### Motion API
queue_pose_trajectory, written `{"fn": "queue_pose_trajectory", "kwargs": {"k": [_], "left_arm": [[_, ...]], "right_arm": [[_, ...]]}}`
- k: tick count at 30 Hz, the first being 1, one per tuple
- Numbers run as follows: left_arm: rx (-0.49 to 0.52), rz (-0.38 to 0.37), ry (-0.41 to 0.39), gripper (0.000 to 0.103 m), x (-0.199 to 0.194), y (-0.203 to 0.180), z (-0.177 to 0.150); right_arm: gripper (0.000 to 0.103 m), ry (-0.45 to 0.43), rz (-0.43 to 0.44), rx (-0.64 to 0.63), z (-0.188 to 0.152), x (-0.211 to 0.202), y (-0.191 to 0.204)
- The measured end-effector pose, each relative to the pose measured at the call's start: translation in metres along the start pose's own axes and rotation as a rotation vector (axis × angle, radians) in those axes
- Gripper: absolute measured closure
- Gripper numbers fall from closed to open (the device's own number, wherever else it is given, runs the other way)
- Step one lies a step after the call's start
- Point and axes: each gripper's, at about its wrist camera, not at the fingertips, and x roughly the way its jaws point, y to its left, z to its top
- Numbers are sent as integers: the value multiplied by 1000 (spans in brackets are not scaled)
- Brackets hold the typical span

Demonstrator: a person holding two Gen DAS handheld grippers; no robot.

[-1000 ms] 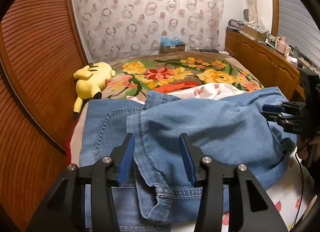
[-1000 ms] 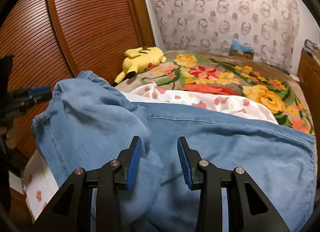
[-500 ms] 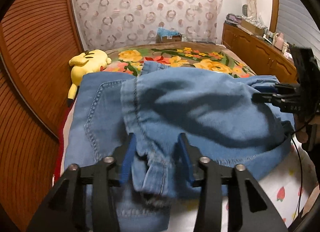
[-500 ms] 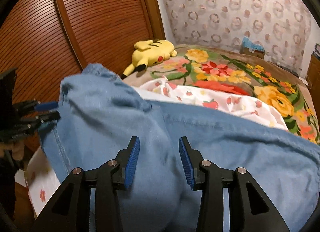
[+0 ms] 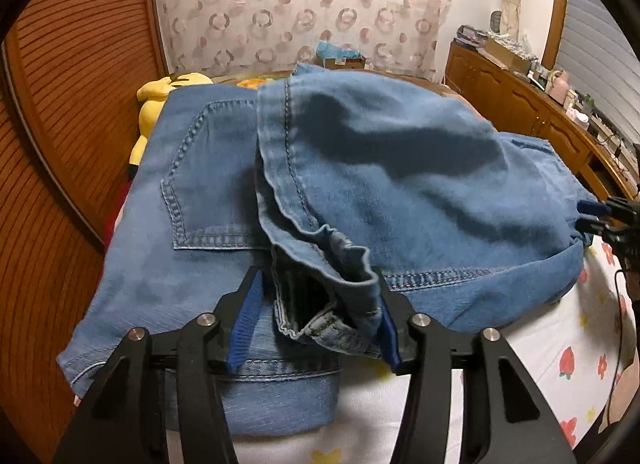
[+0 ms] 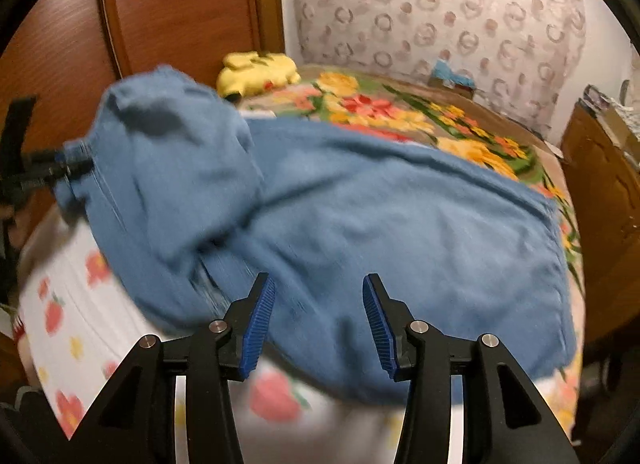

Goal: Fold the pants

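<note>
Left wrist view shows the blue denim pants (image 5: 320, 184) lying on the bed, over a white sheet with strawberry prints (image 5: 560, 360); one part has been folded over the other, so a back pocket (image 5: 208, 176) lies bare on the left while the folded layer covers the right; a bunched hem or waistband edge sits between the fingers of the left gripper (image 5: 316, 324), whose jaws have just been opening; the right pad seems to touch the bunched edge and the left pad stands clear of it, so I judge the cloth is being let go onto the stack rather than pinched. Right wrist view, blurred, shows the right gripper (image 6: 318, 324) with its jaws parted, having just been opening, over the near edge of the pants (image 6: 400, 232); nothing is caught between its pads, which suits a release after laying the fold down. Only the left view gives the pocket stitching and the wooden dresser (image 5: 520, 104); only the right view shows the floral blanket (image 6: 400, 112) beyond the pants and more of the yellow plush toy (image 6: 256, 72); each view catches the other gripper at its margin.
</note>
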Motion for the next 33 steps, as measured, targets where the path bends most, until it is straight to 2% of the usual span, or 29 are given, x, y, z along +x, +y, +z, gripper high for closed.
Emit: {"fn": "queue_pose_trajectory", "kwargs": {"k": [4,10,11,12,18,25,27,30,32,33], "left_arm": [[9,1,3,38,1,-3,-2],[10,8,-12,37,2,-4,-6],[7,10,-19,42,1,-4,-7],[6,0,-22,52,0,-5,-7],[27,-11,-62,73,-15,-14,-9],[34,1,-61,74,-14,-15,-6],[37,-1,-67,81,-14,-15,-6],[38,-8,-72,86,-14,-13,-1],[38,-10,-81,88,-17,-15,1],[35,-9,-91,88,-19,-15,3]], "right_arm": [[55,25,-24,-5,-13,1,2],[55,31,-12,-6,-11,8,8],[55,31,-11,-6,-11,7,7],[55,30,-12,-7,-11,8,7],[55,24,-7,-27,-18,3,6],[55,12,17,-36,-26,-9,8],[55,15,43,-49,-29,-11,12],[55,52,-16,-70,-35,-4,13],[55,43,-9,-41,-35,-2,8],[61,37,2,-27,-35,-2,4]]}}
